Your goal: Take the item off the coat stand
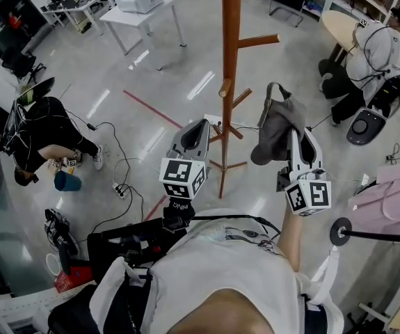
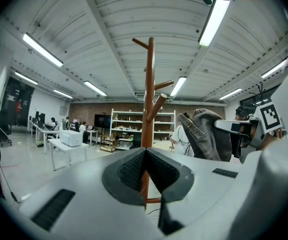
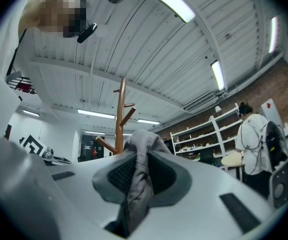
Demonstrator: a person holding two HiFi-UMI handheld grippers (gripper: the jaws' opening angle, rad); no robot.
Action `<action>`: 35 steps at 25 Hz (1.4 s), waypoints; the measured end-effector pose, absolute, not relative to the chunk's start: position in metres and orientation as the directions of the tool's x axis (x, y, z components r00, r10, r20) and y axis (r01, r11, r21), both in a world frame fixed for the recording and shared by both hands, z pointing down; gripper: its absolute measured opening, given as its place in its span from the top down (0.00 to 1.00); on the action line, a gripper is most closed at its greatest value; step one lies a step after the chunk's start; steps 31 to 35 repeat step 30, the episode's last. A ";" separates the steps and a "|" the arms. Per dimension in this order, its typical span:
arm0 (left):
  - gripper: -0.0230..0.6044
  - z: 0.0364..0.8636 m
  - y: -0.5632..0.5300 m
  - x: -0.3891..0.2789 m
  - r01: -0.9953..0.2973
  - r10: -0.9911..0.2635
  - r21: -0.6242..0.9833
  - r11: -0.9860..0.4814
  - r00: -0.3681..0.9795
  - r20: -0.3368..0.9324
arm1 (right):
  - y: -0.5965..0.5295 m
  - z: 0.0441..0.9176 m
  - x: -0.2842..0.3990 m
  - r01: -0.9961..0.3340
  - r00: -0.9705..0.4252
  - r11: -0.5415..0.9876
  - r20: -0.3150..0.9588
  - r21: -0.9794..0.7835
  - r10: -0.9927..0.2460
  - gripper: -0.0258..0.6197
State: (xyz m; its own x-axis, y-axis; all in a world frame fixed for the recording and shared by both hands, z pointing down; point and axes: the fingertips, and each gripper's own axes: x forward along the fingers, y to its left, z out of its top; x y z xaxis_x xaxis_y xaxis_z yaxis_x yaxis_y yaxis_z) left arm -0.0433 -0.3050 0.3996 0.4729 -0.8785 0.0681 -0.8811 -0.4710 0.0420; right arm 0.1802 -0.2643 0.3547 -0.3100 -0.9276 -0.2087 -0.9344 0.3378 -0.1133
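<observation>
Right gripper [image 1: 296, 139]: jaws nearly together, clamped on a fold of the grey cap [image 1: 277, 125]. In the right gripper view the fabric runs down through the pads and bunches above the tips [image 3: 139, 176]. The grip reads as firm, with cloth on both pad faces.

Left gripper [image 1: 201, 127]: jaws together, nothing between them. It is raised just beside the coat stand [image 1: 229, 61], whose post stands straight beyond its tips in the left gripper view.

Position of the item: the cap hangs from my right gripper, out to the right of the post. In the head view it shows apart from the nearest pegs. From the left gripper it sits to the right of the stand with open air between.

Step in hand (judgement): the lift-off looks done, since the cap seems to rest on no peg. What remains is carrying it away.

Next move calls for: drawing the right gripper back towards me and away from the post, grip kept closed, and watching that the loose strap loop at the cap's top does not catch a peg.

Containers: none within reach of either gripper. A blue container [image 1: 67, 181] stands on the floor well off to the left of the left gripper. I cannot tell its contents.
</observation>
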 end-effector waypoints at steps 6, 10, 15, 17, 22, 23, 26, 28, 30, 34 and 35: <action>0.96 0.401 -0.302 -0.040 -0.877 -0.874 0.042 -0.479 0.481 0.073 | -0.260 0.356 0.181 -0.928 -0.312 0.346 -0.217 -0.139 -0.925 0.87; 0.96 0.403 -0.300 -0.040 -0.875 -0.871 0.040 -0.483 0.485 0.078 | -0.259 0.356 0.180 -0.928 -0.310 0.344 -0.216 -0.141 -0.926 0.87; 0.96 0.403 -0.303 -0.038 -0.874 -0.871 0.039 -0.484 0.485 0.079 | -0.263 0.356 0.181 -0.929 -0.314 0.345 -0.214 -0.132 -0.925 0.87; 0.96 0.402 -0.302 -0.038 -0.874 -0.871 0.038 -0.484 0.486 0.079 | -0.262 0.355 0.181 -0.928 -0.315 0.347 -0.215 -0.132 -0.924 0.87; 0.96 0.402 -0.300 -0.038 -0.873 -0.869 0.034 -0.487 0.488 0.080 | -0.261 0.354 0.180 -0.927 -0.318 0.351 -0.219 -0.133 -0.923 0.87; 0.96 0.402 -0.300 -0.038 -0.873 -0.869 0.034 -0.487 0.488 0.081 | -0.260 0.354 0.180 -0.927 -0.318 0.351 -0.219 -0.133 -0.923 0.87; 0.96 0.402 -0.301 -0.035 -0.871 -0.867 0.033 -0.490 0.491 0.083 | -0.261 0.353 0.183 -0.926 -0.316 0.350 -0.218 -0.138 -0.923 0.87; 0.96 0.401 -0.303 -0.032 -0.870 -0.866 0.032 -0.492 0.493 0.084 | -0.263 0.352 0.185 -0.926 -0.315 0.349 -0.218 -0.142 -0.924 0.87; 0.96 0.401 -0.305 -0.030 -0.869 -0.865 0.032 -0.494 0.495 0.087 | -0.264 0.351 0.187 -0.926 -0.313 0.348 -0.220 -0.144 -0.924 0.87; 0.96 0.401 -0.305 -0.030 -0.869 -0.865 0.032 -0.494 0.495 0.087 | -0.264 0.351 0.187 -0.926 -0.313 0.348 -0.220 -0.144 -0.924 0.87; 0.96 0.401 -0.305 -0.030 -0.869 -0.865 0.032 -0.494 0.495 0.087 | -0.264 0.351 0.187 -0.926 -0.313 0.348 -0.220 -0.144 -0.924 0.87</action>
